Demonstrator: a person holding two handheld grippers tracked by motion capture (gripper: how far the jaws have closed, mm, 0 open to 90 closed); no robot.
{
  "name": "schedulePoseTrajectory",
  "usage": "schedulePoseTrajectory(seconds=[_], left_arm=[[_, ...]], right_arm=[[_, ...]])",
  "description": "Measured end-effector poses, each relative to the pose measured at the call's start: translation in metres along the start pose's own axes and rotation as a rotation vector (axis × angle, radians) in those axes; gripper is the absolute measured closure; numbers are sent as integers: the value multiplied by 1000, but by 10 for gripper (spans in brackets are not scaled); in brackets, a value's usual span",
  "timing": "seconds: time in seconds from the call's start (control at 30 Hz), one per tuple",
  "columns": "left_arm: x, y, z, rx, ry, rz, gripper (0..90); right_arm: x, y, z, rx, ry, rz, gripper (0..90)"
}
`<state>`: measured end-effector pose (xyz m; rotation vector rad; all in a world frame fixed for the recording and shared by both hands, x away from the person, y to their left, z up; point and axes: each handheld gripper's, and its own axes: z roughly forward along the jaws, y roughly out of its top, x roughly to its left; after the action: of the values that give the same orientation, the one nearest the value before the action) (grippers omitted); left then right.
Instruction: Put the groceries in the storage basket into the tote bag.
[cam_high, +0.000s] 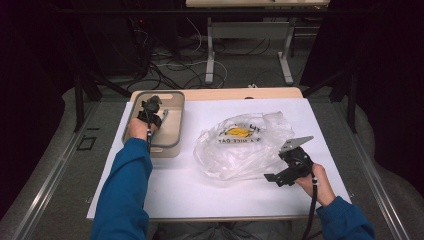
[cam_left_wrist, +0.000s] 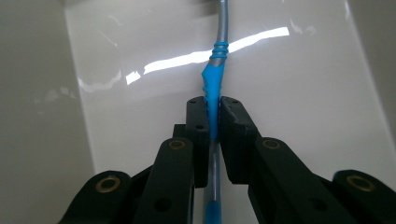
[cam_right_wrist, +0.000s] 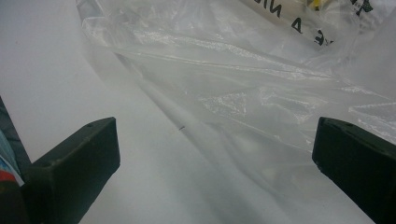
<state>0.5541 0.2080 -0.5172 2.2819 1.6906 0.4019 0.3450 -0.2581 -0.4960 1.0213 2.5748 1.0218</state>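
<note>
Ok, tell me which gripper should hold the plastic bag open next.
Probably the right gripper: it is open and sits beside the plastic bag at its near edge. The left gripper is busy, shut on a blue-and-grey tool inside the tray.

A white-topped table (cam_high: 320, 130) with a pale wooden edge stands on grey floor (cam_high: 60, 165). Beyond it, a second table's light metal legs (cam_high: 210, 55) rise amid tangled cables (cam_high: 175, 67). Dark curtains (cam_high: 380, 75) close both sides, and metal rails (cam_high: 45, 190) run along the floor.
</note>
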Motion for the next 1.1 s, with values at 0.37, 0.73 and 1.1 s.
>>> schedulePoseTrajectory(seconds=[0.37, 0.73, 1.1], left_arm=[[-2, -1, -9, -51, -28, 17, 830], [-1, -2, -29, -112, -34, 56, 829], [-7, -3, -56, -188, -61, 119, 829]], right_arm=[[0, 1, 0, 10, 11, 0, 5], [2, 3, 1, -4, 14, 5, 4], [4, 10, 1, -13, 14, 3, 0]])
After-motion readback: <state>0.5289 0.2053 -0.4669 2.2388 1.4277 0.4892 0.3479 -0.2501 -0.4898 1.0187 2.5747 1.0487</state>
